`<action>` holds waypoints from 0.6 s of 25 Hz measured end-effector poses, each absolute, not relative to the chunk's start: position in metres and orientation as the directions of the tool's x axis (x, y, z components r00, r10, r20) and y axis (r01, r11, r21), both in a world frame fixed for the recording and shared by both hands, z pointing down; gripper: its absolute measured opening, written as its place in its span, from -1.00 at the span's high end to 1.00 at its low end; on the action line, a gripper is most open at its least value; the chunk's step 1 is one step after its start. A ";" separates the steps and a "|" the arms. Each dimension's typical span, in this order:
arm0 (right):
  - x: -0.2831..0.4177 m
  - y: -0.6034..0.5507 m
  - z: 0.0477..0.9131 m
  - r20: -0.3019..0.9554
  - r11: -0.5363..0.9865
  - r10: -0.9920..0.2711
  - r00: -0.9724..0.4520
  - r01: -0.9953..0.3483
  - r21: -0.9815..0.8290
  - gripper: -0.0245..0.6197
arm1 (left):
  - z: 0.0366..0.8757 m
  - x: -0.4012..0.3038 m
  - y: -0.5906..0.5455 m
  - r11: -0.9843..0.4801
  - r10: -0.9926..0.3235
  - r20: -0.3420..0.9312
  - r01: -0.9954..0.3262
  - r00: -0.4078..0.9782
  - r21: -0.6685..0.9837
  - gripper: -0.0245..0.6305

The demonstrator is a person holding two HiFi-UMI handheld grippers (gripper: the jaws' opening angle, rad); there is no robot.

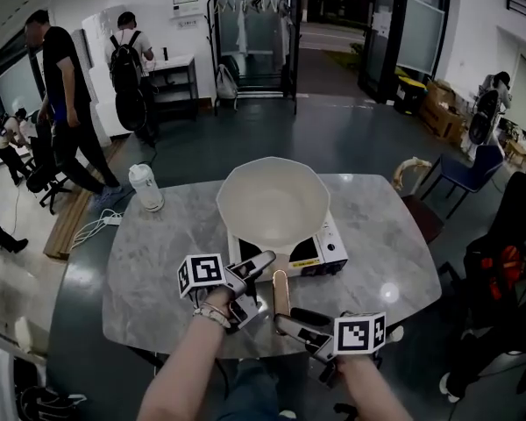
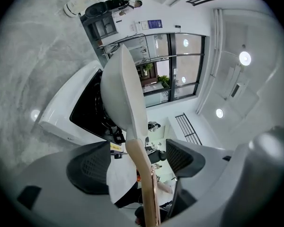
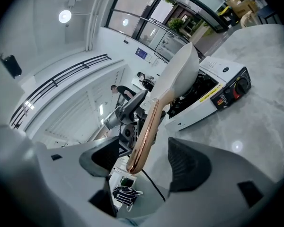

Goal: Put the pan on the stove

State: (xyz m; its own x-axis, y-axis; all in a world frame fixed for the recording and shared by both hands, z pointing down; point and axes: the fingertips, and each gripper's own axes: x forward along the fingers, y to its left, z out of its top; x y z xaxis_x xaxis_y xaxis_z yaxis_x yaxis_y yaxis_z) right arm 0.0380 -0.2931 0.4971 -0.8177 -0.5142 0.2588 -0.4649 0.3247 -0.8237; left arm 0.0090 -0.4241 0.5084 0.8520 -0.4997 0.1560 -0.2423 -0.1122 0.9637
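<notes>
A cream white pan (image 1: pixel 273 202) sits on the small white gas stove (image 1: pixel 329 251) in the middle of the marble table (image 1: pixel 158 270). Its wooden handle (image 1: pixel 280 289) points toward me. My left gripper (image 1: pixel 250 288) stands open at the handle's left side. In the left gripper view the handle (image 2: pixel 144 174) runs between the dark pads (image 2: pixel 92 167) with a gap on each side. My right gripper (image 1: pixel 296 321) is open just behind the handle's end. In the right gripper view the coppery handle tip (image 3: pixel 146 136) lies between the spread pads (image 3: pixel 189 162), untouched, with the pan (image 3: pixel 180 74) and stove (image 3: pixel 213 98) beyond.
A white bottle (image 1: pixel 145 188) stands at the table's far left corner. A chair (image 1: pixel 421 200) is at the table's right side, and a seated person's legs (image 1: pixel 500 261) are further right. Several people (image 1: pixel 66 103) stand at the back left.
</notes>
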 end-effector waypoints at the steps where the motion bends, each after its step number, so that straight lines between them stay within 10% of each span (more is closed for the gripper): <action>1: 0.040 -0.292 0.496 0.259 0.324 -0.517 -0.816 -0.466 -0.823 -0.05 | 0.506 0.007 -0.423 -0.113 -0.509 0.154 -0.243 0.847 0.963 -0.17; 15: 0.055 -0.275 0.471 0.262 0.355 -0.546 -0.796 -0.503 -0.788 -0.05 | 0.459 -0.027 -0.395 -0.199 -0.590 0.094 -0.258 0.802 0.945 -0.17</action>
State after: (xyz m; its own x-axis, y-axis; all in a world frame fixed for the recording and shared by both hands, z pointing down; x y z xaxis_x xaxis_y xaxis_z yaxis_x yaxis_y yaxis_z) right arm 0.0555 -0.2752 0.4710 -0.7957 -0.5464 0.2616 -0.5029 0.3551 -0.7880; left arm -0.0270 -0.3945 0.4593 0.8018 -0.5901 0.0944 -0.2578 -0.1991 0.9454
